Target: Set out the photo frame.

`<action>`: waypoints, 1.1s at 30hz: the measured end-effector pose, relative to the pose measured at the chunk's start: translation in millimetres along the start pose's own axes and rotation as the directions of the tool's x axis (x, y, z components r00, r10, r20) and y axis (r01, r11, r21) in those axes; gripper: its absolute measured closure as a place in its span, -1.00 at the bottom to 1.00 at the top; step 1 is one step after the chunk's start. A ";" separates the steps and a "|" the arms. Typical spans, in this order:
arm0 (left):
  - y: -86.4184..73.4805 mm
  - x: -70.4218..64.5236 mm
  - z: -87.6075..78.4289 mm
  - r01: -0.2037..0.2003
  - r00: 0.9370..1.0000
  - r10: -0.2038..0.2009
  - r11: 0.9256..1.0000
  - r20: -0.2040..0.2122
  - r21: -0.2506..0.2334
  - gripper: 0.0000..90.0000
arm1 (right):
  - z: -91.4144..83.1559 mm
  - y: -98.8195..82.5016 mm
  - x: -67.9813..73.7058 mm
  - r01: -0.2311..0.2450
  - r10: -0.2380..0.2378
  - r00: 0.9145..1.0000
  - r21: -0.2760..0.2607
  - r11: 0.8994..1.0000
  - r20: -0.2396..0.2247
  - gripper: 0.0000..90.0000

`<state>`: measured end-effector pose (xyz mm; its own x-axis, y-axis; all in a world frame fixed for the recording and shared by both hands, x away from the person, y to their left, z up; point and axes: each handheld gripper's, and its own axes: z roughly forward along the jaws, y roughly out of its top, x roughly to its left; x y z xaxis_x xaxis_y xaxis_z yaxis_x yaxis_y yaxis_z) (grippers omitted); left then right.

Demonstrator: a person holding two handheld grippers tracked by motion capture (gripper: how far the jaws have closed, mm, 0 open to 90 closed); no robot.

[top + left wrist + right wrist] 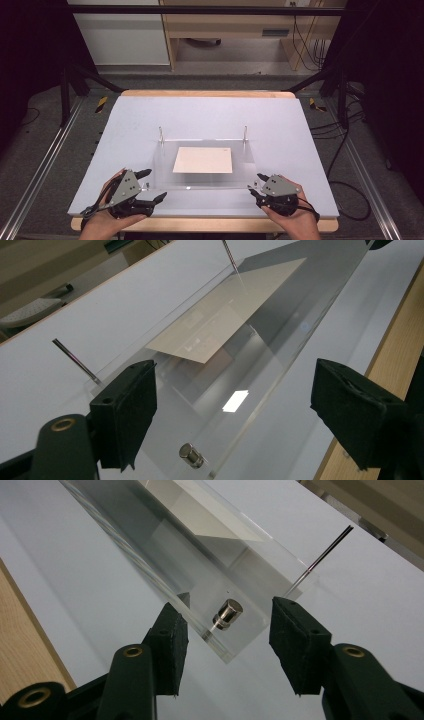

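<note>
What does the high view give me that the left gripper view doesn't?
High view alone: both hands, the right tool at the clear panel's near right corner, the whole table and the floor beyond.

Left gripper view alone: a close look at the left tool, jaws wide apart and touching nothing, and the small metal stud at the panel's corner.

Both: the clear panel, the cream sheet under it, and the two thin metal pins.

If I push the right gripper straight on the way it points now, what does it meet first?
Most likely the small metal knob at the corner of the clear acrylic panel; it sits between the open jaws of the right gripper, though the gap is hard to judge.
</note>
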<state>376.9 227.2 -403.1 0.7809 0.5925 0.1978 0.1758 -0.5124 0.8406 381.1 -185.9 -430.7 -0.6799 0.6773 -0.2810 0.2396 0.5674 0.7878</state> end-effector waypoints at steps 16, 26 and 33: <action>5.7 -2.1 9.3 -0.092 0.996 0.092 0.995 0.000 0.037 -0.42 | -2.5 7.4 -5.3 -0.039 0.039 0.999 -0.006 0.999 -0.001 0.13; 14.5 -1.4 16.9 -0.161 0.987 0.162 0.986 -0.003 0.051 -0.15 | -4.6 16.0 -10.6 -0.068 0.068 0.998 -0.004 0.998 -0.002 0.14; 20.0 2.6 19.7 -0.182 0.983 0.183 0.982 -0.009 0.057 -0.01 | -6.2 23.4 -16.1 -0.090 0.090 0.996 -0.002 0.996 -0.001 0.16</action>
<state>394.3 206.2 -395.6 0.7944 0.4944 0.3529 0.0647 -0.6465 0.7601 393.3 -186.4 -404.3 -0.6562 0.7253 -0.2080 0.2991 0.5031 0.8108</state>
